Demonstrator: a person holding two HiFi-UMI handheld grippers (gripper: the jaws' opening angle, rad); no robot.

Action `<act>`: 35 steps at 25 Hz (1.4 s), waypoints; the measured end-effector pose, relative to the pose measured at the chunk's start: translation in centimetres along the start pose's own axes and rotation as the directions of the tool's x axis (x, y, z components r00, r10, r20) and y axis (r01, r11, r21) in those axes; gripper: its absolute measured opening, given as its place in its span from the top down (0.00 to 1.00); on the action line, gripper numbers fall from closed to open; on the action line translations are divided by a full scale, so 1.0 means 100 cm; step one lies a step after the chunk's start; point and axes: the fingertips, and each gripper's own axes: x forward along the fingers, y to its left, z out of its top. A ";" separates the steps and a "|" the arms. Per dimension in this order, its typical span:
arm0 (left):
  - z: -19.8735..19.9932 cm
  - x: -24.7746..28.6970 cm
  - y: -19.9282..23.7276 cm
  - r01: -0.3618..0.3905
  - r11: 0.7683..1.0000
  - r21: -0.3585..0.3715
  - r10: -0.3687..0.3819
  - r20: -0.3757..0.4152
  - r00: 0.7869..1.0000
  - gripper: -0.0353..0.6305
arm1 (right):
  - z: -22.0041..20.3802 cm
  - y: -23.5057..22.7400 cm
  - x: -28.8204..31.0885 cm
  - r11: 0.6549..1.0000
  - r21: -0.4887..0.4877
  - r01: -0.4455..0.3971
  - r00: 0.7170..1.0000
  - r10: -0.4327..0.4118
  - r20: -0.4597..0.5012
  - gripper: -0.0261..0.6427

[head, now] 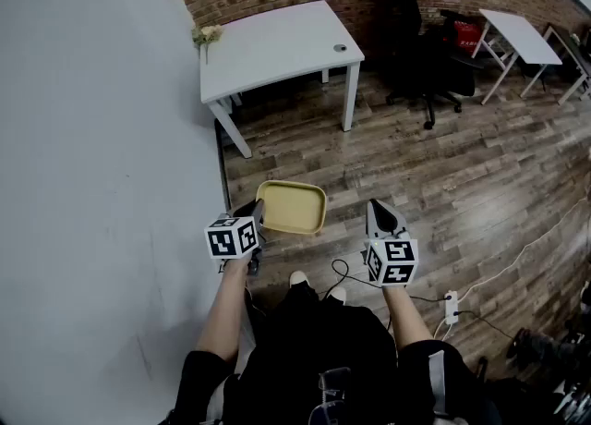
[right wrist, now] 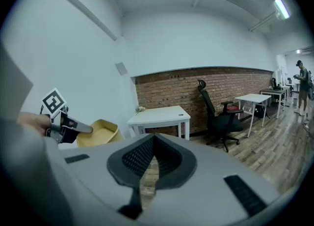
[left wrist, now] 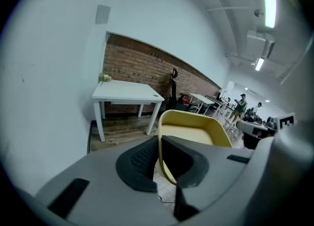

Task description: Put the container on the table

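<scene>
1. The left gripper [head: 253,218] clamps the rim of the yellow container [head: 292,207], carrying it level above the floor [head: 416,174].
2. The right gripper [head: 382,220], jaws together and empty, is spare.
3. The white table [head: 277,44] stands well ahead.

Ceiling light strips [left wrist: 268,1] give soft light; fisheye edges bend (corners black)

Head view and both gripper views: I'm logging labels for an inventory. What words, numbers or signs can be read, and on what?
No readable words or numbers in any view.
Cubes on the left gripper and right gripper: black-and-white square marker patterns, not letters.
Shallow yellow plastic container: plain, no label.
Small red object far back: any print is too small to read.
</scene>
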 end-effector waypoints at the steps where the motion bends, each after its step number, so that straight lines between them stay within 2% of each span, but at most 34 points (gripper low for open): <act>1: 0.001 0.001 -0.002 0.000 1.000 0.001 0.000 0.000 1.000 0.90 | 0.003 -0.001 -0.001 1.000 0.006 -0.006 1.000 0.006 0.016 0.93; 5: 0.003 0.003 -0.009 0.001 1.000 0.013 -0.001 -0.001 1.000 0.90 | 0.009 -0.009 -0.003 1.000 0.024 0.002 0.999 -0.003 0.044 0.92; 13: 0.000 0.007 -0.027 0.031 0.999 0.016 -0.031 -0.001 1.000 0.90 | -0.005 -0.021 -0.018 0.998 0.054 0.017 1.000 -0.018 0.021 0.92; 23: -0.002 0.031 -0.045 0.061 0.997 0.057 -0.060 -0.011 0.998 0.90 | -0.018 -0.036 -0.018 0.998 0.067 0.017 1.000 -0.016 -0.015 0.92; 28: 0.020 0.060 -0.042 0.072 0.995 0.062 -0.071 -0.019 0.997 0.90 | -0.007 -0.048 0.011 0.997 0.077 0.021 1.000 -0.020 -0.020 0.92; 35: 0.072 0.119 -0.021 0.090 0.994 0.065 -0.089 -0.022 0.996 0.90 | 0.021 -0.065 0.081 0.997 0.077 0.029 0.999 -0.027 -0.026 0.92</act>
